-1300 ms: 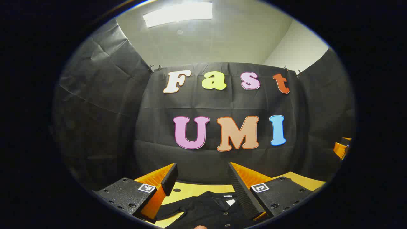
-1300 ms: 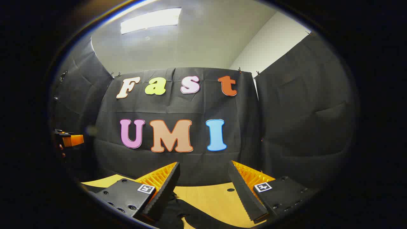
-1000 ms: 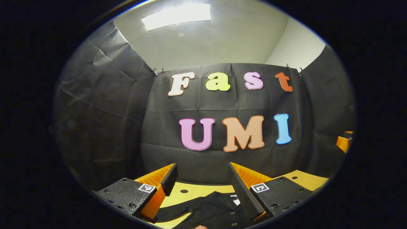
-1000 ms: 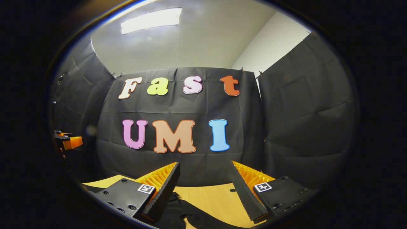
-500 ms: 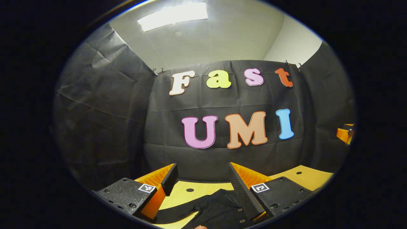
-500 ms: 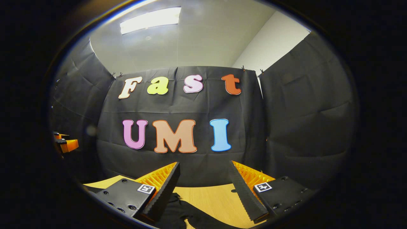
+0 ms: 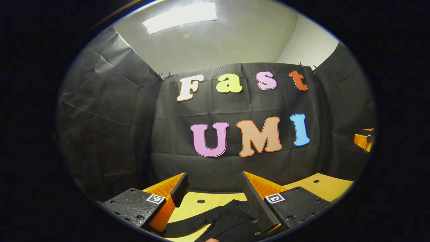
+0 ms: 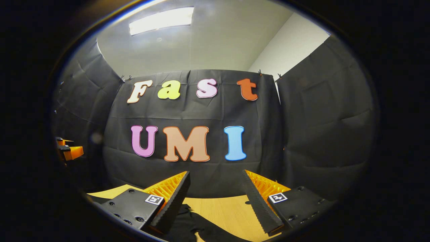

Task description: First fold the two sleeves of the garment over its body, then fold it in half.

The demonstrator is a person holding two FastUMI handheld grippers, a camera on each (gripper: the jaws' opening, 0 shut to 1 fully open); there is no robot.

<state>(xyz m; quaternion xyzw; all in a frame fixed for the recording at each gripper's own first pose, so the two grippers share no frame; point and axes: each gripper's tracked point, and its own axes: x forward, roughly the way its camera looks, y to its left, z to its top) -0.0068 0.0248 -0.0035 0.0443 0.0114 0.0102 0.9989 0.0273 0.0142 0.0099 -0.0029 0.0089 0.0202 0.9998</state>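
- Left gripper view: left gripper (image 7: 214,188) has its fingers spread apart, nothing between them, held above the yellow wooden bench (image 7: 193,207).
- Black soft-cloth garment with small buttons (image 7: 231,222) lies flat on the bench under and ahead of those fingers; a sleeve (image 7: 188,225) trails off to the left, not yet folded over the body.
- Handling, by judgement: light, limp, no stiffness, will drape and drag. Best taken by a pinch at the sleeve's cuff or outer edge, lifted just clear, then laid across the body.
- Far right of this view, the other gripper's orange part (image 7: 362,140) sits well apart.
- Right gripper view: right gripper (image 8: 215,190) also released, fingers wide, empty. Dark cloth of the garment (image 8: 195,230) lies at lower left beneath it, its edge ragged against bare bench (image 8: 228,210).
- Room: open bench ahead of both grippers up to the black cloth wall (image 8: 188,111); bench edge itself not clearly seen.
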